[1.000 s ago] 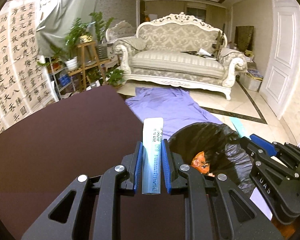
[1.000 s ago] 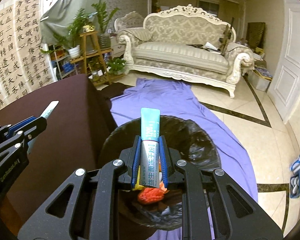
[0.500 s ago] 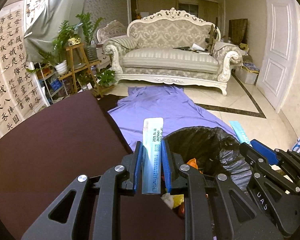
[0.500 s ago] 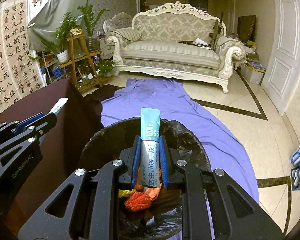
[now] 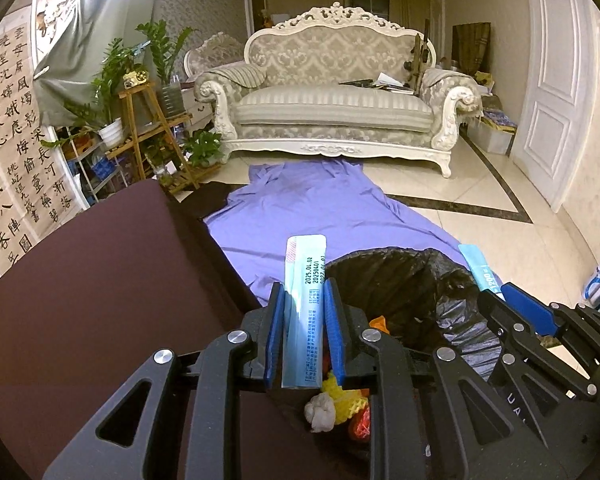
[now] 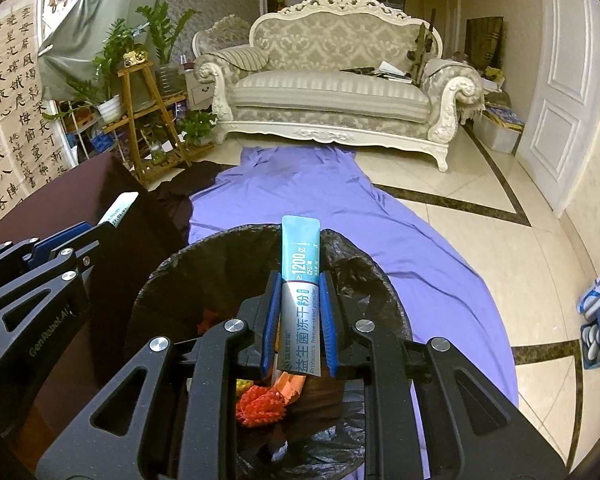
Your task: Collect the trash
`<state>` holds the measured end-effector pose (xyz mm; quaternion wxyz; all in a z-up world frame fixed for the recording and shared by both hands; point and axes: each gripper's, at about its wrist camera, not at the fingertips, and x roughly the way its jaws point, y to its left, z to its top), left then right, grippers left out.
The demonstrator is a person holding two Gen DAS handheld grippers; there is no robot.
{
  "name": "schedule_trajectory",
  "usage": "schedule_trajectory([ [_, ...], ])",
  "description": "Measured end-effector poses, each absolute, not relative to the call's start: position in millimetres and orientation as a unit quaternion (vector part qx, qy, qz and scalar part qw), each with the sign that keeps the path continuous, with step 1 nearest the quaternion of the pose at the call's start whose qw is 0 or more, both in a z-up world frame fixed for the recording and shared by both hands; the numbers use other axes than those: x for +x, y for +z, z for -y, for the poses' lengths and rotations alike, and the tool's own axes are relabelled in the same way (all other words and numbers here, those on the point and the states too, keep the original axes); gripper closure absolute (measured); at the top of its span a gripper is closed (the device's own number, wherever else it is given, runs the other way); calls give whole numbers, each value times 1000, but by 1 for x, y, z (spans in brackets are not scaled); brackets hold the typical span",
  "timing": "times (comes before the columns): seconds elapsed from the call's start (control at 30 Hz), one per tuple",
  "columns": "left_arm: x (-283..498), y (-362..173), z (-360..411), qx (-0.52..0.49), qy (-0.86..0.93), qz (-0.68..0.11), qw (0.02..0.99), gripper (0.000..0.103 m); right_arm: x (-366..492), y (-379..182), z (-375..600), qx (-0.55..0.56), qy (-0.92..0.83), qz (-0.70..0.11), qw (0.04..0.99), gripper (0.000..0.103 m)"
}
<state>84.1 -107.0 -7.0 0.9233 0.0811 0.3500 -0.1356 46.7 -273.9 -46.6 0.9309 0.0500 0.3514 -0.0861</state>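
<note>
My left gripper [image 5: 305, 292] is shut on a pale blue sachet [image 5: 305, 300] and holds it at the left rim of a black-lined trash bin [image 5: 412, 280]. My right gripper [image 6: 300, 280] is shut on a teal and silver sachet [image 6: 301, 292], upright over the open bin [image 6: 172, 272]. Orange, yellow and white trash [image 6: 260, 404] lies inside the bin. The right gripper also shows in the left wrist view [image 5: 496, 300], and the left gripper in the right wrist view [image 6: 88, 240].
A dark brown table [image 5: 100, 280] stands left of the bin. A purple cloth [image 6: 300, 192] covers the floor beyond it. A white sofa [image 5: 332, 108], a plant stand [image 5: 148, 136] and a white door [image 5: 552, 100] are farther off.
Both grippers have moved to the right, away from the table. The left gripper with its sachet now reaches the bin's rim, and the right one sits further over the bin.
</note>
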Motion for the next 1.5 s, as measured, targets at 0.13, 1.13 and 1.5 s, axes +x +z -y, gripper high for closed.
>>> schedule_trajectory([
  [0.13, 85, -9, 107, 81, -135, -350, 923, 57, 47, -49, 274, 54, -90, -354, 929, 74],
  [1.13, 51, 16, 74, 58, -114, -320, 939, 23, 11, -20, 265, 44, -121, -314, 941, 36],
  [1.5, 30, 26, 49, 46, -99, -307, 945, 22, -7, -8, 253, 39, -116, -302, 945, 30],
])
